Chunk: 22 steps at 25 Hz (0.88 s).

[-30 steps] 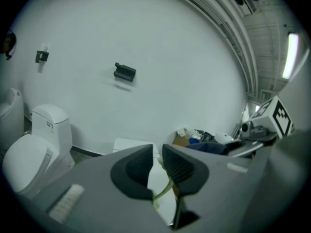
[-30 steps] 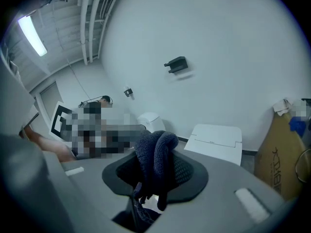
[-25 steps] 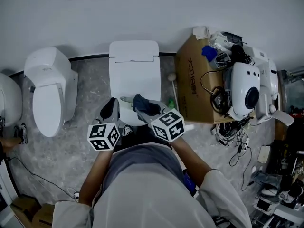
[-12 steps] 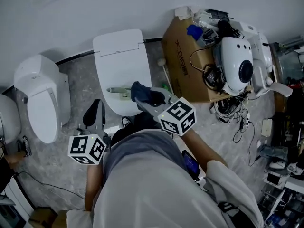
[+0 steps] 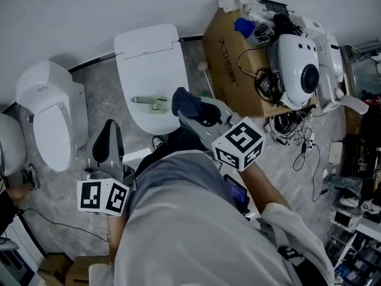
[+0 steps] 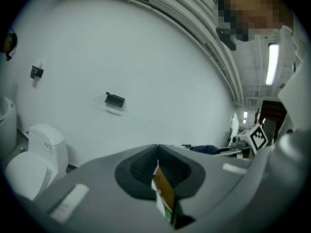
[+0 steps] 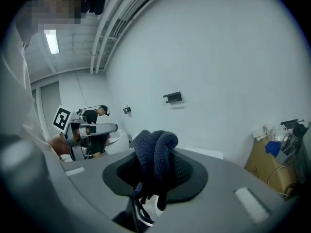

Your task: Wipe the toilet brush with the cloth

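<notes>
Head view: my right gripper is clenched on a dark blue knitted cloth, just right of the pale toilet brush, which lies on the white closed toilet lid.
Left gripper view: my left gripper has its jaws pressed together.
Right gripper view: I see the cloth bunched between the jaws.

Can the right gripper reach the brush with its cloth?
Probably yes: the brush lies in the open on the toilet lid, and the right gripper holds the cloth just beside it, nothing between.
</notes>
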Each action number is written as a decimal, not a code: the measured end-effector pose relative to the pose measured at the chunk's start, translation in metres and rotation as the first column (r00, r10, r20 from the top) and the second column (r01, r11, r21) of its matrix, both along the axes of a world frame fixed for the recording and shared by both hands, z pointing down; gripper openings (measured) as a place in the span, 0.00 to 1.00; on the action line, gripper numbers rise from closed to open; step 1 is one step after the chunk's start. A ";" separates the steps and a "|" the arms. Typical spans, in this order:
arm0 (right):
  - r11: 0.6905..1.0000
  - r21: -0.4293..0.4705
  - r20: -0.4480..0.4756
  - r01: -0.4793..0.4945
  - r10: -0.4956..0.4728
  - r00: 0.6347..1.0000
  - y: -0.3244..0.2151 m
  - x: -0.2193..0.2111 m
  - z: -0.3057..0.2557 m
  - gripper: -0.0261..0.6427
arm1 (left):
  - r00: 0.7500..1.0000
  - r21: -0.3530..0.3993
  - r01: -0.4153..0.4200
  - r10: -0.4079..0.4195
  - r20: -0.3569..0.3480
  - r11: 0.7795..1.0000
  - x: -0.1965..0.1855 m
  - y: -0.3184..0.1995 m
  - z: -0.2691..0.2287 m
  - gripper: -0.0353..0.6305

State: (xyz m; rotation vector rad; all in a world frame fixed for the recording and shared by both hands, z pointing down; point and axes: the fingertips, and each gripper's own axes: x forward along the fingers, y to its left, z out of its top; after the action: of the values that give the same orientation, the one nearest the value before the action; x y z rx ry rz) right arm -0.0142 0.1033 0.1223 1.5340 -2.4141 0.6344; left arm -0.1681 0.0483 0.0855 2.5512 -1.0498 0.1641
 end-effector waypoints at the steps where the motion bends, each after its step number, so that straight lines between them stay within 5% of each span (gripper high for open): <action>1: 1.000 0.004 -0.002 -0.008 0.008 1.000 0.001 0.001 -0.002 0.21 | 1.000 0.002 0.005 -0.005 0.001 1.000 -0.001 0.002 -0.001 0.05; 15: 0.997 0.049 -0.063 -0.051 0.054 0.997 0.017 -0.001 -0.016 0.21 | 0.997 0.081 0.072 -0.072 -0.008 0.994 -0.021 0.000 -0.012 0.05; 22: 0.996 0.024 -0.072 -0.088 0.090 0.993 0.014 0.005 -0.008 0.21 | 0.999 0.078 0.041 -0.040 -0.020 0.996 -0.016 -0.004 -0.011 0.05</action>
State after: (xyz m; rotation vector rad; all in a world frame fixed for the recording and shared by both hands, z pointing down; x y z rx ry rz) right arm -0.0093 0.1169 0.1146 1.6515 -2.3171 0.5617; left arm -0.1838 0.0444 0.0745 2.5930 -1.1210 0.0897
